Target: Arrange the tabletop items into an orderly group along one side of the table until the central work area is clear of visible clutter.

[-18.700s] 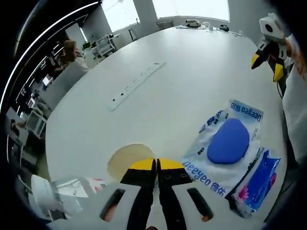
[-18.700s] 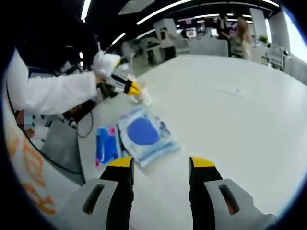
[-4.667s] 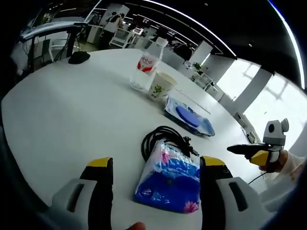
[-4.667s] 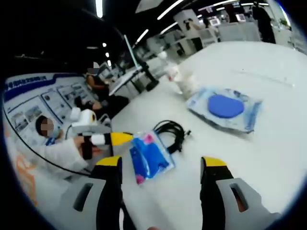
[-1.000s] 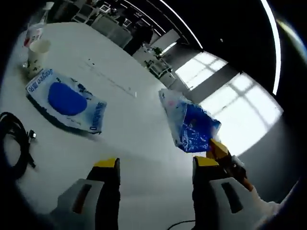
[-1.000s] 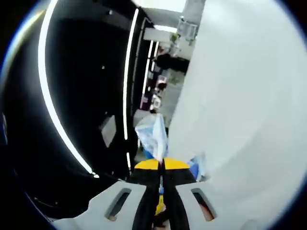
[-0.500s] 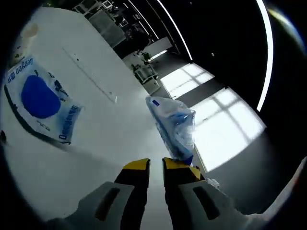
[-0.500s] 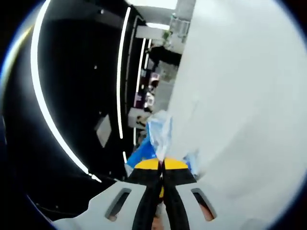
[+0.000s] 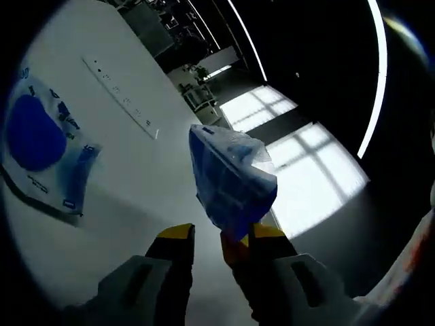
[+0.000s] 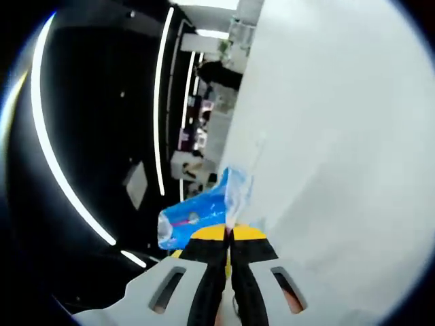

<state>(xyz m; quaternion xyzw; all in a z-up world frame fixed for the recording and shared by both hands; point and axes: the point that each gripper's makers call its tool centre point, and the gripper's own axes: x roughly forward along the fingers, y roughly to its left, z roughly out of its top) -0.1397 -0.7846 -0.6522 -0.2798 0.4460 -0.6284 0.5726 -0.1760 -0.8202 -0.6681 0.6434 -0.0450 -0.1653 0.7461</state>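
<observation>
Right gripper: jaws pressed together on the clear plastic edge of the blue tissue pack; the pack is seen bulging out to the left of the yellow tips, its crinkled edge rising just ahead of them.

Left gripper: jaws parted a little, yellow tips on either side of a narrow gap; no contact with the pack can be made out for certain.

Blue tissue pack, left gripper view: held up off the table, directly ahead of and above the left jaws, lower corner dropping into the gap between the tips. A third yellow tip is seen under that corner, between the left jaws; taken to be the right gripper's, pinching the pack from below.

Wet wipes pack: white and blue, with a large blue oval on its face; lying flat on the table, well off to the left of the left gripper and apart from the lifted pack.

White table: bare surface stretching ahead of and under the left gripper; in the right gripper view it is seen as a pale expanse on the right side.

Power strip: long, white, lying on the table farther ahead, beyond the wipes pack.
</observation>
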